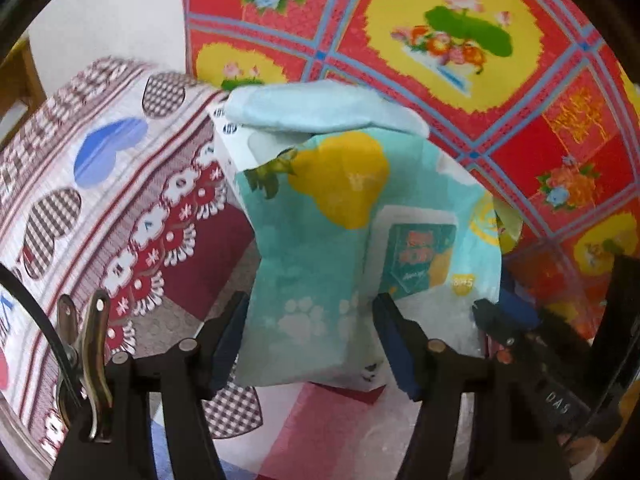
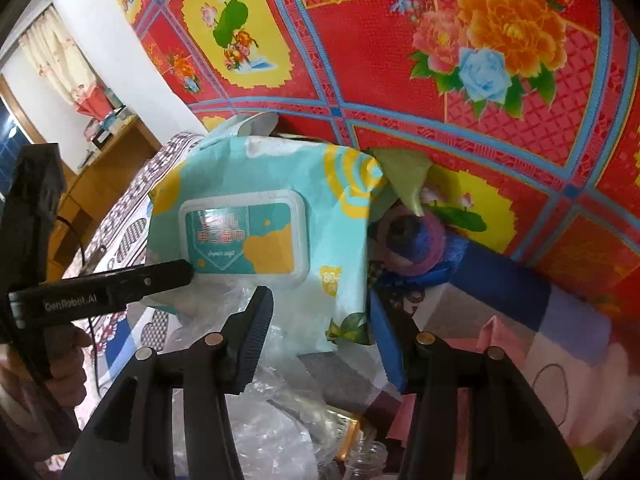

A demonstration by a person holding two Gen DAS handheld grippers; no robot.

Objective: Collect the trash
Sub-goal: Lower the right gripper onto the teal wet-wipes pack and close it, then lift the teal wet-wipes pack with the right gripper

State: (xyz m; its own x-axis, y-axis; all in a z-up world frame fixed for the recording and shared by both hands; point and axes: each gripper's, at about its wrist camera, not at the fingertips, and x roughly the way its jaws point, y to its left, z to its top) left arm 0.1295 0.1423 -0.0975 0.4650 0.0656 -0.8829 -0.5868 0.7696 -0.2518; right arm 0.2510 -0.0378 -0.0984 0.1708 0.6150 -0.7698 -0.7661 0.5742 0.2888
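Teal-and-yellow soft plastic wet-wipes pack [image 1: 352, 240] sits between the left gripper [image 1: 308, 344] fingers, which look spread, not clamped, right gripper [image 2: 316, 336] gaping too at its 6 o'clock, so next comes squeezing before bagging into clear plastic bag [image 2: 256, 432].

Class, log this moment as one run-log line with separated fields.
task: collect trash | item: wet-wipes pack | left gripper: open, straddling pack | right gripper: open, beside pack | below: clear plastic
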